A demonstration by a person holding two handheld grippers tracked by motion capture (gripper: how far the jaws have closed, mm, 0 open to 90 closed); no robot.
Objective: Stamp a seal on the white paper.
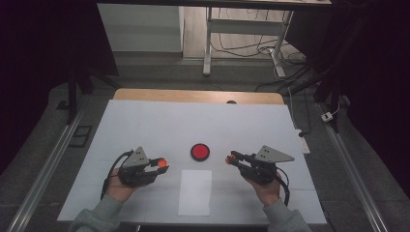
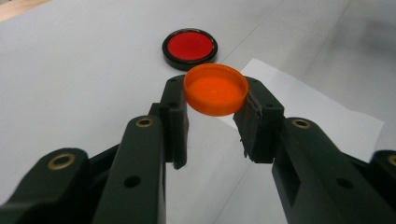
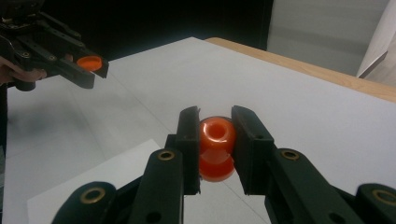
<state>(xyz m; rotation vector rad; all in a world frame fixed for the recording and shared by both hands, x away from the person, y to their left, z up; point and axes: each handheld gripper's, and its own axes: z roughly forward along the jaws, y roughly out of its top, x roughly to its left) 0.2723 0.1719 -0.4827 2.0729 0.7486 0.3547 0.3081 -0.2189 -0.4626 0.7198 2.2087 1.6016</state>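
White paper sheet (image 1: 195, 192) lies nearest, bottom centre of the high view, flat on the worktop (image 1: 145, 125), long axis running near-to-far. Just past it, lower left of frame, the left gripper (image 1: 163, 164) is clamped on an orange cap (image 1: 162, 163); in the left gripper view the cap (image 2: 215, 88) sits level betw the two pads, open side up, pinched by its rim. Lower right of frame, the right gripper (image 1: 229, 158) is clamped on a small orange bottle (image 1: 230, 157) (looks like a tiny vial, mouth pointing away from the hand); in the right gripper view the bottle (image 3: 216, 148) lies along the jaws, its round opening facing fwd.

Key relation: the two grippers point at each other across the centre of the frame, cap to the left, bottle mouth to the right, well apart, roughly same height. My guess is the cap goes onto that mouth, so both axes need lining up.

Farther, frame centre, a red disc w/ black rim (image 1: 199, 152) rests on the worktop, betw the two tips and slightly beyond.

Count: 1 cap, 1 bottle, 1 red disc, 1 sheet, 2 grippers
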